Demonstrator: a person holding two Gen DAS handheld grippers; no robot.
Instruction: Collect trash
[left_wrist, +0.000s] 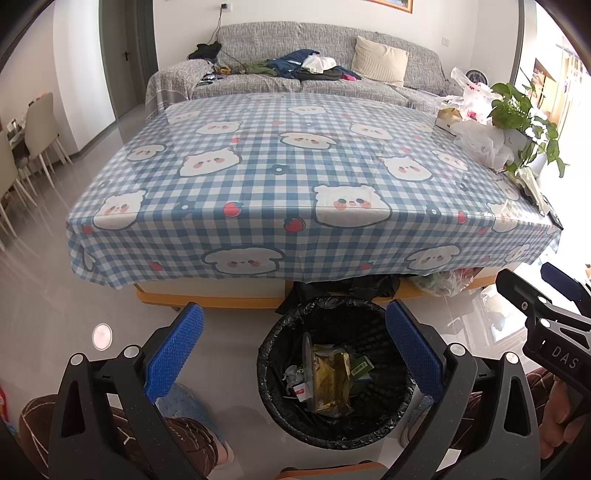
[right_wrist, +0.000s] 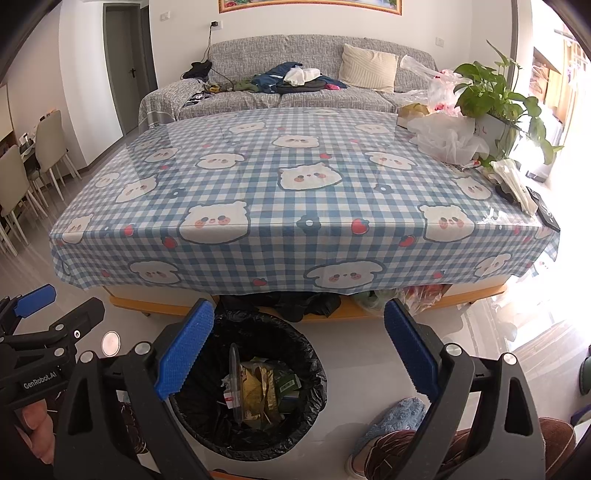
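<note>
White plastic bags (right_wrist: 445, 138) lie far-right on the surface (right_wrist: 258, 192), nearer your wide-open, empty right gripper (right_wrist: 297, 350).

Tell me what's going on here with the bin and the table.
A person holds a gripper in each hand above a black-lined trash bin on the floor by a low table. The left gripper and right gripper are both open and hold nothing. Wrappers already lie in the bin. Crumpled plastic bags sit beside a potted plant on the table's far right corner.
</note>
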